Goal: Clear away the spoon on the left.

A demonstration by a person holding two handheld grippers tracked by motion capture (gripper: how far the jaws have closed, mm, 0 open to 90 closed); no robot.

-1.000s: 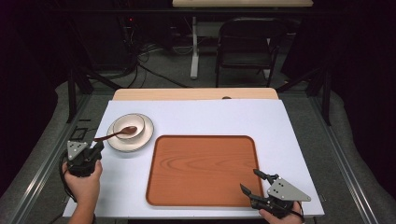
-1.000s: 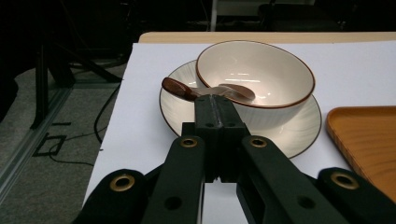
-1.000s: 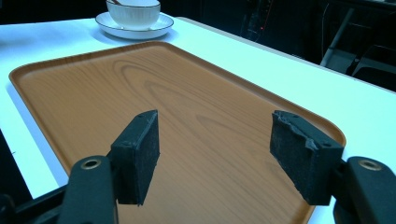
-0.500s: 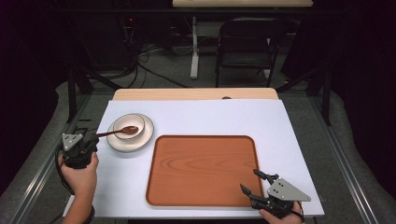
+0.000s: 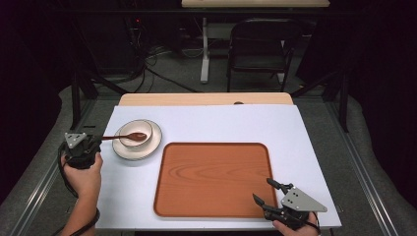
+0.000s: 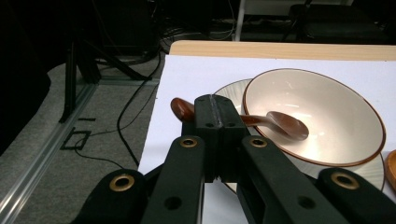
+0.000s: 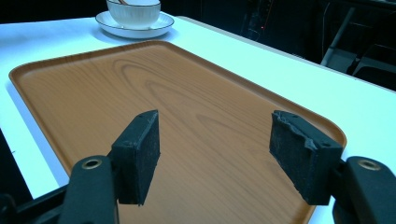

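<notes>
Spoon (image 6: 275, 122) is lying with its bowl end inside the bowl (image 5: 135, 134), which is sitting on a saucer (image 5: 153, 144) near the tabletop's (image 5: 221, 123) left edge. Left gripper (image 5: 91, 140) is clamping the spoon's handle. Right gripper (image 5: 262, 191) is resting with jaws wide apart at the tray's (image 5: 211, 177) near right corner, holding nothing.
</notes>
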